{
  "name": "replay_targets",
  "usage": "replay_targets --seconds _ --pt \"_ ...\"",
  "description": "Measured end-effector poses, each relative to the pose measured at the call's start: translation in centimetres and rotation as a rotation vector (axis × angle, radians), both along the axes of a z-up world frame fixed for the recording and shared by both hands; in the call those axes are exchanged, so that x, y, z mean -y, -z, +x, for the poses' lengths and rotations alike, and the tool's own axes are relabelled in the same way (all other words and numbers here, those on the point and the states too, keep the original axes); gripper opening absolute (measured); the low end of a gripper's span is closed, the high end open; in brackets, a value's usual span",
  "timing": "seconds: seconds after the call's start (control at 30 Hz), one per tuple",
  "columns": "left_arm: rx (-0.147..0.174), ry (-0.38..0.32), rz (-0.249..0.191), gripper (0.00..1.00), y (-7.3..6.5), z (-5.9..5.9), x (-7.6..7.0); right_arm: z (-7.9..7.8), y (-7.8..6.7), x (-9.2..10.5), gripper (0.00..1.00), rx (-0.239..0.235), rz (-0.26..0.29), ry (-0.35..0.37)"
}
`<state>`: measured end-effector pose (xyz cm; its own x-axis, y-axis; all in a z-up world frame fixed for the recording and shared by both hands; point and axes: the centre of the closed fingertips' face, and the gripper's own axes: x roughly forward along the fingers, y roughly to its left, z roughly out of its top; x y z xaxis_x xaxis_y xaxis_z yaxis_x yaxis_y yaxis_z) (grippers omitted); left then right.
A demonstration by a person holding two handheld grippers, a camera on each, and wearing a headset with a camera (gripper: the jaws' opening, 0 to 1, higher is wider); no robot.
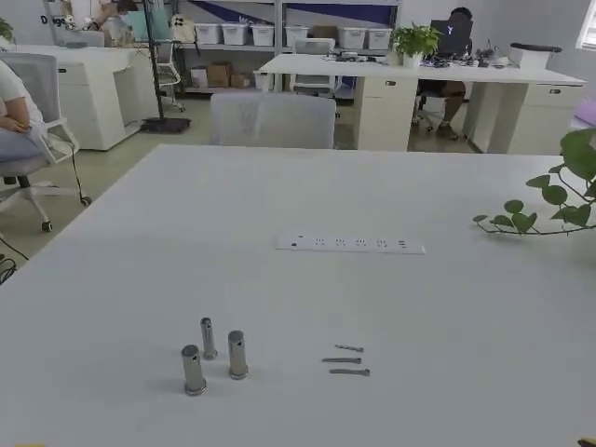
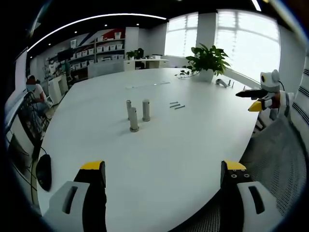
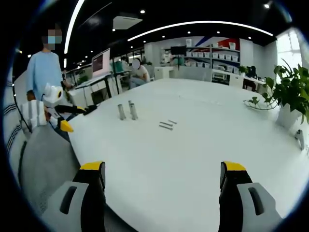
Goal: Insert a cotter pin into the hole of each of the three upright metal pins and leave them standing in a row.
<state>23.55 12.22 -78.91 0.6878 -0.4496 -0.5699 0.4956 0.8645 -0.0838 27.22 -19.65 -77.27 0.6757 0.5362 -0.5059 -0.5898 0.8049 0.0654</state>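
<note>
3 views share the metal pins.

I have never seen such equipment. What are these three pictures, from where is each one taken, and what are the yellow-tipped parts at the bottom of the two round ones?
There is no robot here. A person holds a hand tool with two jaws, called a gripper, in each hand. The rectangular picture comes from a camera on the person's head, looking down at the white table. Each round picture comes from a camera riding on one gripper: the left gripper and the right gripper. The yellow-tipped parts are their jaws; both pairs stand open and hold nothing. On the table stand three upright grey metal pins, close together, and to their right lie three small thin cotter pins. Farther back lies a long white power strip.
</note>
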Motion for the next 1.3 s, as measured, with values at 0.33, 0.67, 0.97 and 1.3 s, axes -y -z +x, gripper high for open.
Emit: replay_targets --seconds 0.33,0.67,0.97,1.3 --pt "-0.003 -0.005 -0.005 0.99 0.14 0.03 -0.2 0.01 0.06 -0.12 1.0 -0.002 0.004 -0.001" --pt "-0.014 0.003 -0.004 0.99 0.51 -0.06 -0.2 -0.06 0.21 -0.13 1.0 -0.008 0.003 -0.003" --pt "-0.023 0.005 -0.003 0.99 0.7 -0.23 -0.27 -0.17 0.39 -0.17 0.99 -0.014 -0.002 -0.008" --pt "-0.03 0.009 -0.003 0.99 0.86 -0.37 -0.28 -0.21 0.38 -0.12 0.99 -0.015 0.005 0.0"
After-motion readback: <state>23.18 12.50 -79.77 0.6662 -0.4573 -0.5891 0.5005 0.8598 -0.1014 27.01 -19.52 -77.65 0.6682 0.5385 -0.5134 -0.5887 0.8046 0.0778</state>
